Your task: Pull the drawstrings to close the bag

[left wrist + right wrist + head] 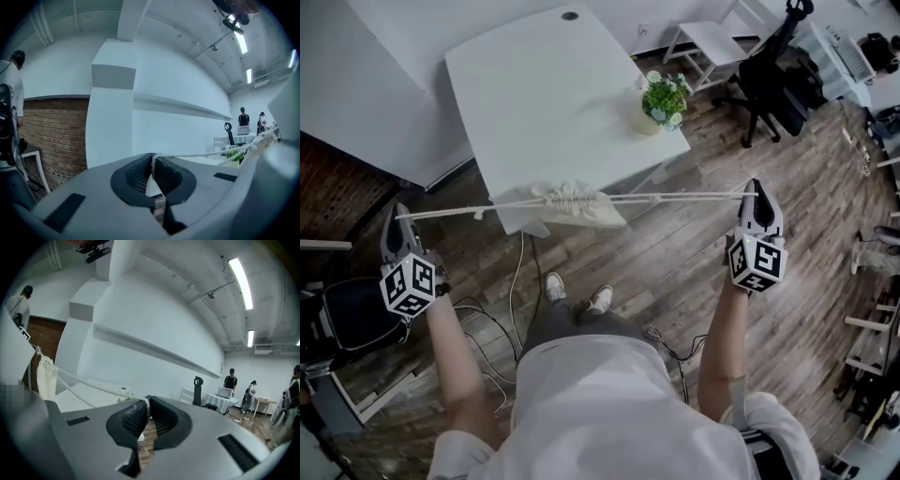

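Head view first: the bag (578, 205) hangs at the near edge of the white bench (534, 84), its mouth bunched into tight gathers, and both cords are stretched out nearly level to either side. The left drawstring (455, 212) runs out to the left claw (397, 217), the right drawstring (684, 197) to the right claw (756, 193), the two claws held well apart over the wooden floor (666, 253). A small potted plant (664, 99) stands at the bench's far right corner. Over to the left gripper view: the left claw (152, 162) is clamped tight, its ribbed pads pinching the left drawstring (201, 153), which leaves the tips and runs taut to the right toward the gathered bag (265, 136) at the frame edge; a brick wall (56, 136) sits off to the left. Now the right gripper view: the right claw (147, 405) is likewise closed hard on the right drawstring (84, 383), the cord pulled straight leftward to the bag (44, 376), which hangs pale at the left side.
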`<act>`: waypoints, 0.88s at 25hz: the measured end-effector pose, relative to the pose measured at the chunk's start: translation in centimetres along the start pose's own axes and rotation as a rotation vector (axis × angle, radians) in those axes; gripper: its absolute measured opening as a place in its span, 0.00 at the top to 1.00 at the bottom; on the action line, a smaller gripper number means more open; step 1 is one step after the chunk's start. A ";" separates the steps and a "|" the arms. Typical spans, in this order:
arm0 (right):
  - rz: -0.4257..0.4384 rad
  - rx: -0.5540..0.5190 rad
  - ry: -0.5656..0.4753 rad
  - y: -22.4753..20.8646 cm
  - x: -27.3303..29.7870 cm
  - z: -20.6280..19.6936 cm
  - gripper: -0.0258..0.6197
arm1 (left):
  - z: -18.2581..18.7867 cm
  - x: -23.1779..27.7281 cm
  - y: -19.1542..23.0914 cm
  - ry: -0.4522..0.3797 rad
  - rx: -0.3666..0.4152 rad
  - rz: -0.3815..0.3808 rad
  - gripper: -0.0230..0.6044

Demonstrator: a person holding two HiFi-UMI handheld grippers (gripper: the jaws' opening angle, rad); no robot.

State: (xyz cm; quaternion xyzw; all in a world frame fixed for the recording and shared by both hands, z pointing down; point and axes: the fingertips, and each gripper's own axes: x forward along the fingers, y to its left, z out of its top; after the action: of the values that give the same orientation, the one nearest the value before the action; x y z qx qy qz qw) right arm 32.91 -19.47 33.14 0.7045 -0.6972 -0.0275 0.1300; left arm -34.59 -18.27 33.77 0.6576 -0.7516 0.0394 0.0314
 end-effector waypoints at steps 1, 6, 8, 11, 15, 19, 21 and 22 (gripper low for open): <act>-0.001 0.007 -0.001 -0.1 0.0 0.0 0.91 | 0.0 0.1 -0.1 0.001 -0.001 -0.001 0.94; 0.002 0.043 -0.021 -1.0 -0.2 0.9 0.91 | 0.3 0.3 -0.4 0.004 0.006 -0.017 0.94; -0.003 0.050 -0.022 -1.4 -0.5 1.0 0.91 | 0.9 0.1 -0.5 -0.010 0.014 -0.021 0.94; -0.006 0.066 -0.008 -2.0 -1.2 0.7 0.91 | 1.6 0.0 -0.3 -0.025 -0.007 -0.021 0.94; -0.002 0.100 0.008 -2.1 -1.7 -0.4 0.91 | 1.5 0.4 -0.2 -0.029 -0.010 -0.039 0.94; 0.007 0.182 0.014 -2.2 -1.6 -1.1 0.91 | 0.7 0.9 -0.1 -0.017 -0.031 -0.051 0.94; 0.004 0.196 0.021 -2.3 -1.7 -1.3 0.91 | -0.1 1.1 -0.3 0.000 -0.042 -0.058 0.94; 0.005 0.198 0.026 -2.1 -1.8 -1.5 0.91 | -0.5 1.1 -0.2 0.007 -0.047 -0.059 0.94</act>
State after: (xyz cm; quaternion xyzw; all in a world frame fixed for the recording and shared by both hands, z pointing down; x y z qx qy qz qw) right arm 35.28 -17.49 33.84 0.7123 -0.6966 0.0508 0.0688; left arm -34.56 -19.33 34.42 0.6786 -0.7324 0.0230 0.0509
